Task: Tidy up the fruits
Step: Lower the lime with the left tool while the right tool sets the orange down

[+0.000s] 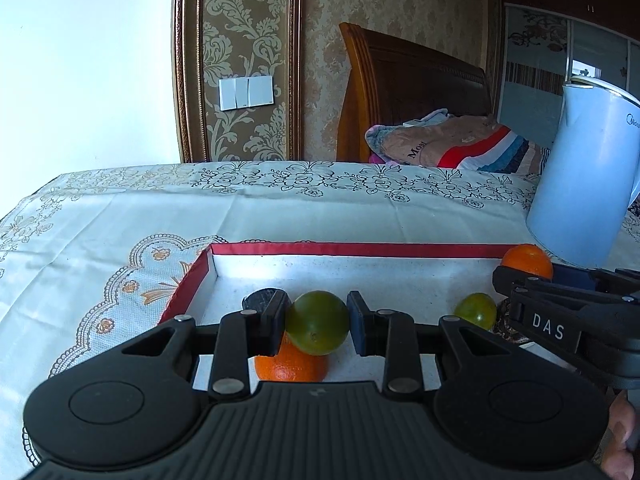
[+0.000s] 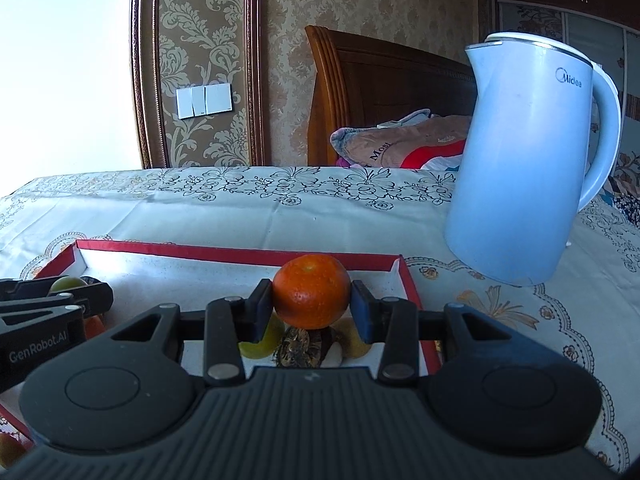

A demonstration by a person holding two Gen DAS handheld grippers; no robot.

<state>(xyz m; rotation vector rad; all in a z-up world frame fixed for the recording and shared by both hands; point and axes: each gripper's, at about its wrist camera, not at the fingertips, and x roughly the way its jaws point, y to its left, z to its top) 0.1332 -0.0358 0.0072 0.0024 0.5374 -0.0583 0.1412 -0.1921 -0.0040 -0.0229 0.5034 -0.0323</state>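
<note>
- Over the red-rimmed tray (image 1: 362, 249) on the worktop, the left gripper (image 1: 318, 322) is clamped on a smooth green fruit (image 1: 318, 322); the right gripper (image 2: 311, 298) is clamped on a dimpled orange (image 2: 311, 296).
- Both fruits hang above the tray's pale floor, not yet set down.
- Already lying in it: another orange (image 1: 290, 368), a second green fruit (image 1: 476, 310) (round, glossy), a rough brown one (image 2: 298, 348).
- My guess: sorting is midway.
- A pale blue plastic kettle (image 2: 524, 160) stands beside the tray on the embroidered cloth (image 1: 120, 216).

- Our left tool (image 1: 318, 322) grips a green fruit (image 1: 318, 323) above the red-rimmed tray (image 1: 352, 249).
- An orange (image 1: 290, 366) lies beneath it.
- Our right tool (image 1: 520, 276) carries another orange (image 1: 527, 261), beside the blue kettle (image 1: 584, 184).
</note>
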